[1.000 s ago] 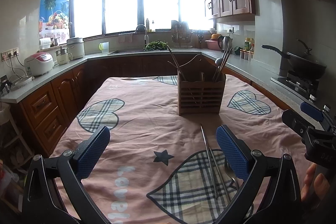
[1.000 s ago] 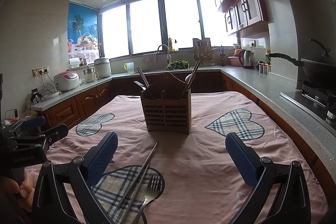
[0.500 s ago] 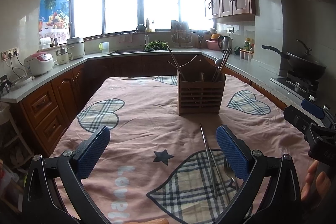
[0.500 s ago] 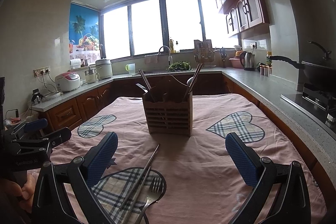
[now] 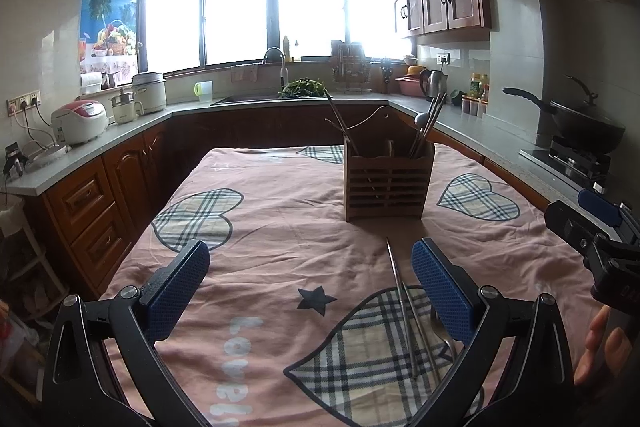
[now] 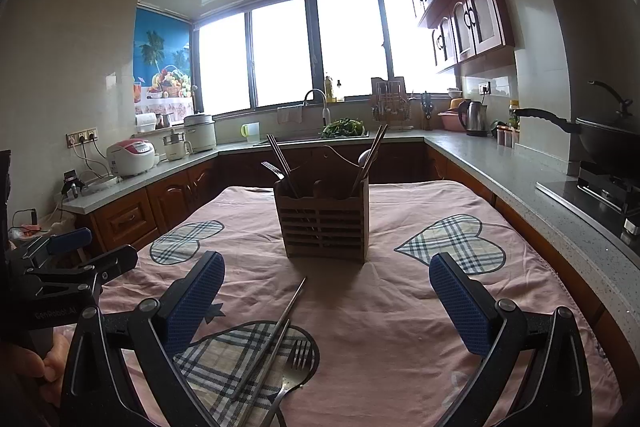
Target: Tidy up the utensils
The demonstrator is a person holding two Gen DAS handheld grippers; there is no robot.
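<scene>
A slatted wooden utensil holder (image 5: 386, 183) (image 6: 325, 223) stands on the pink tablecloth, with chopsticks, a spoon and a fork sticking out of it. In front of it lie a pair of metal chopsticks (image 5: 404, 303) (image 6: 272, 343) and a metal fork (image 6: 292, 371) (image 5: 442, 331) on a plaid heart patch. My left gripper (image 5: 310, 291) hovers open over the cloth, its right finger just beside the chopsticks. My right gripper (image 6: 326, 307) is open too, with the chopsticks and fork between its fingers, low in the view. Neither holds anything.
The table (image 5: 272, 227) is ringed by grey counters with wooden cabinets. A rice cooker (image 5: 80, 121) sits on the left counter, a wok (image 5: 588, 127) on the stove at right, a sink (image 5: 276, 99) under the window. A hand (image 5: 600, 347) holds the other gripper.
The right wrist view has drifted slightly, so the holder and window sit a little further right and lower. The left view is almost unchanged. The utensils on the cloth have not moved.
</scene>
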